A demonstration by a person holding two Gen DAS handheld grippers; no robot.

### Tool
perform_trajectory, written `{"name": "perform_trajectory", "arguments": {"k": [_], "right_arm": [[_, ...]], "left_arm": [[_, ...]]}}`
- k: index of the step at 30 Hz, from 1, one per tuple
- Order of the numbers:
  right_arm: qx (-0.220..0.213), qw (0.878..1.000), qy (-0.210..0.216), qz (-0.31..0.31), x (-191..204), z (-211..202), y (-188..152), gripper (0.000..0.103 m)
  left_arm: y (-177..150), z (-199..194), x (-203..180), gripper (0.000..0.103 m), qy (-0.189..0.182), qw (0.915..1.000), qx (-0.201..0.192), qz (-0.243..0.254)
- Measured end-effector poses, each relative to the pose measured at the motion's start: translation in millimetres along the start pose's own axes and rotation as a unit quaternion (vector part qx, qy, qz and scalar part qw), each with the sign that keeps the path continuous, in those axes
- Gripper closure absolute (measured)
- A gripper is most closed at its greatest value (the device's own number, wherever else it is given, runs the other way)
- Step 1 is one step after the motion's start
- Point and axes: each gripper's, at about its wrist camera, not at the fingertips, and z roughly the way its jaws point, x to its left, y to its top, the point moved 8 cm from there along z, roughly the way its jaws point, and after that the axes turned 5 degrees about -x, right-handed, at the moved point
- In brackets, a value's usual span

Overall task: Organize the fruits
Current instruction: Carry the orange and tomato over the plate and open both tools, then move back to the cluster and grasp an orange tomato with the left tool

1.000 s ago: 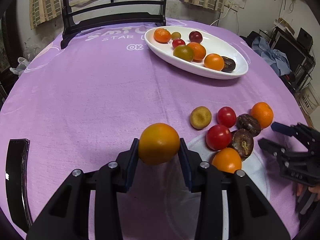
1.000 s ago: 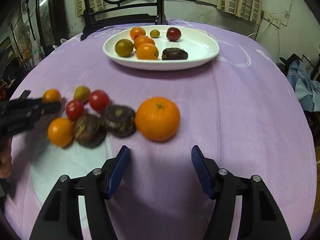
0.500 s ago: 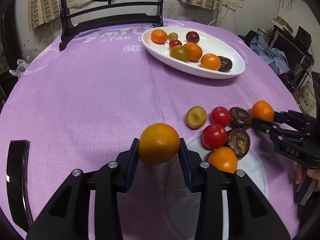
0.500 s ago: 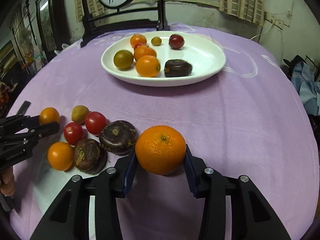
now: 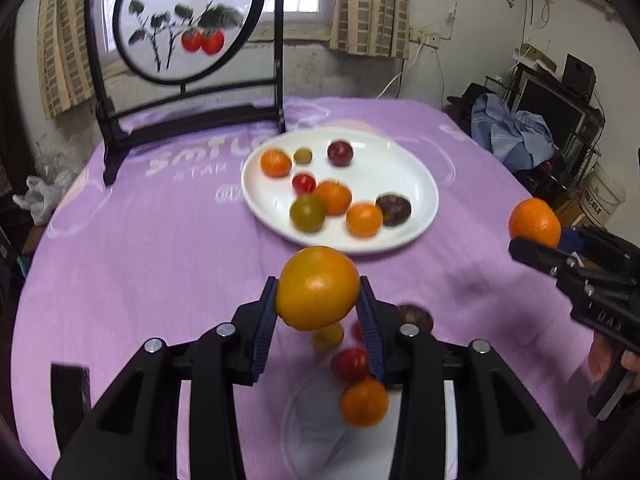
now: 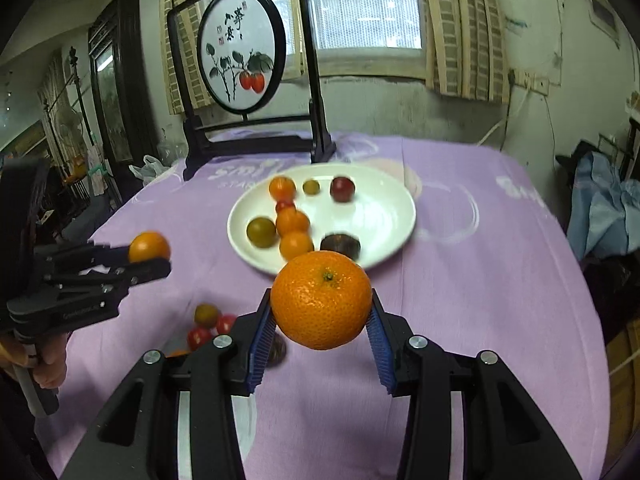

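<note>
My left gripper (image 5: 318, 312) is shut on a smooth yellow-orange fruit (image 5: 318, 288), held above the purple tablecloth (image 5: 160, 248). My right gripper (image 6: 322, 328) is shut on a dimpled orange (image 6: 322, 300), also lifted off the table. Each gripper shows in the other's view: the right gripper (image 5: 536, 240) with its orange (image 5: 534, 222) at the far right, the left gripper (image 6: 148, 262) with its fruit (image 6: 149, 246) at the left. Ahead lies a white oval plate (image 5: 404, 168) holding several fruits. Loose tomatoes and a small orange fruit (image 5: 364, 402) lie on the cloth below my left gripper.
A black-framed round painted screen (image 5: 184, 20) stands at the table's far edge behind the plate. A dark phone (image 5: 68, 396) lies near the left front edge. Blue clothing (image 5: 516, 136) and shelves crowd the room's right side. A person's hand (image 6: 48, 364) grips the left tool.
The right gripper closed on the orange, then lifted it off the cloth. Both grippers rose with their fruits and tilted up, bringing the screen and window into view.
</note>
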Motion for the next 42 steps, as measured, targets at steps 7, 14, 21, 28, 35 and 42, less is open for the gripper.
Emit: {"name": "perform_trajectory", "arguments": {"k": [7,14,21,28,35,42], "right_arm": [[0.013,1.000,-0.006,-0.018,-3,44,25,0.058],[0.034,0.999,-0.019,-0.013,-17,106,43,0.058],[0.064,0.997,-0.030,0.005,-28,156,43,0.058],[0.087,0.995,-0.051,0.023,-35,175,32,0.056],[0.057,0.997,-0.039,0.022,-33,142,37,0.049],[0.054,0.998,-0.030,0.022,-30,99,19,0.042]], "left_arm": [[41,44,-2,0.065,0.023,0.9997,-0.001,0.006],[64,107,23,0.065,0.046,0.9982,0.020,-0.032],[65,152,49,0.065,0.060,0.9950,0.048,-0.064],[60,160,51,0.054,0.058,0.9953,0.049,-0.061],[71,124,50,0.026,0.073,0.9951,0.011,-0.065],[57,79,41,0.020,0.066,0.9962,0.000,-0.058]]}}
